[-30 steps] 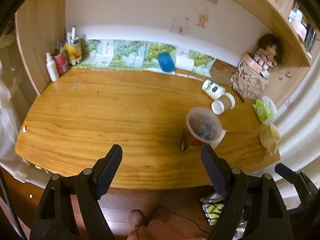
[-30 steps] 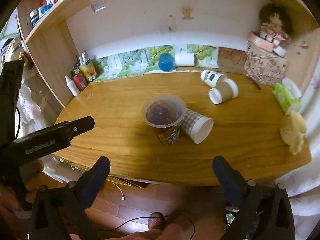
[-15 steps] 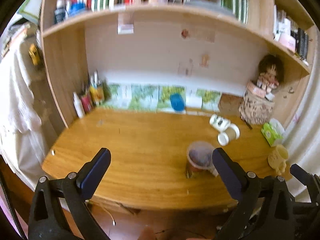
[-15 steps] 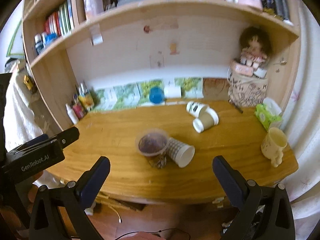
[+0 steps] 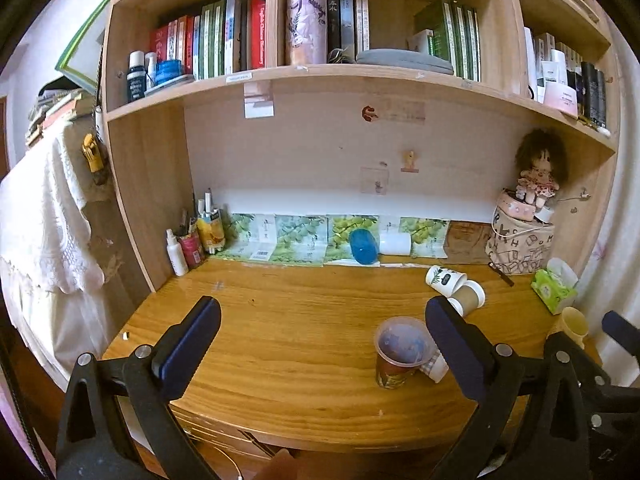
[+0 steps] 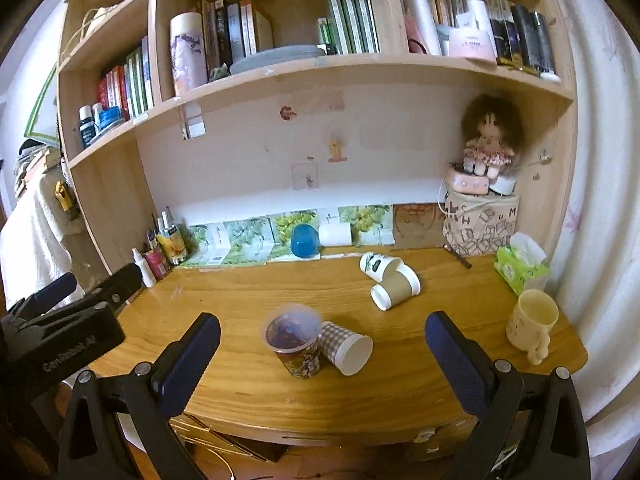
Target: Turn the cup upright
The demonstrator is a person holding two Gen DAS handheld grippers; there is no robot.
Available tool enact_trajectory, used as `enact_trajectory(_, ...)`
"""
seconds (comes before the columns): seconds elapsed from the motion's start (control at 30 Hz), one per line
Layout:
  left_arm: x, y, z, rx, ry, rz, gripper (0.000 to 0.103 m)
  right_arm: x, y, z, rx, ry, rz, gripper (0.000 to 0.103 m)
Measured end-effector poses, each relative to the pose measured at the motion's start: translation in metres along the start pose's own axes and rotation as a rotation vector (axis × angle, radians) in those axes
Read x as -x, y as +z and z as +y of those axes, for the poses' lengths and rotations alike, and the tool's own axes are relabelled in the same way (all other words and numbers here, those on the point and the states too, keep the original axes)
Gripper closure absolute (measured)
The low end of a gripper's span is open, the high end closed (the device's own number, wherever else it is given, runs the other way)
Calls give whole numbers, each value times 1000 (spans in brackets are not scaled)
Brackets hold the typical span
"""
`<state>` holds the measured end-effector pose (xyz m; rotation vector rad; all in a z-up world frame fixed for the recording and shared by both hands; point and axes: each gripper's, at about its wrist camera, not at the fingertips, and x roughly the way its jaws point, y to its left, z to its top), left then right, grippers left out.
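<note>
Desk (image 6: pixel 248 292) now farther off; both tools have pulled back, empty.

Checked grey-white cup (image 6: pixel 346 346), blue cup (image 6: pixel 303 241) (green-leafed cards (image 6: pixel 248 238) behind), yellow mug (image 6: pixel 530 320).

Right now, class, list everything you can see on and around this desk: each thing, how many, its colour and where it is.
Printed cup: one, dark red, upright, front middle of desk.
Checked cup: one, grey-white, on its side against the printed cup.
Paper cups: two, white and brown-sleeved, on their sides, back right.
Blue cup: one, lying at the back wall.
White roll: one, beside the blue cup.
Cream mug: one, right edge.
Tissue pack: one, green, right.
Patterned bag: one, back right, doll seated above it.
Bottles: several, back left corner.
Books: many, upper shelves.
Left gripper: black, open, empty.
Right gripper: black, open, empty.
</note>
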<state>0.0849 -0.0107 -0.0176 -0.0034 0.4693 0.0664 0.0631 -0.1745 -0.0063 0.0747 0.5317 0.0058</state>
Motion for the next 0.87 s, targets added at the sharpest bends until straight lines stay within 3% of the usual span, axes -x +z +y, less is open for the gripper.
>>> enact_trajectory(0.17,9,-1,-2,-18,8,-45,1,1,-1,0,6,3,-16,0)
enact_trajectory(0.87,9,-1,-6,-31,15,-54,1,-8,-1,3,9,24,-14,0)
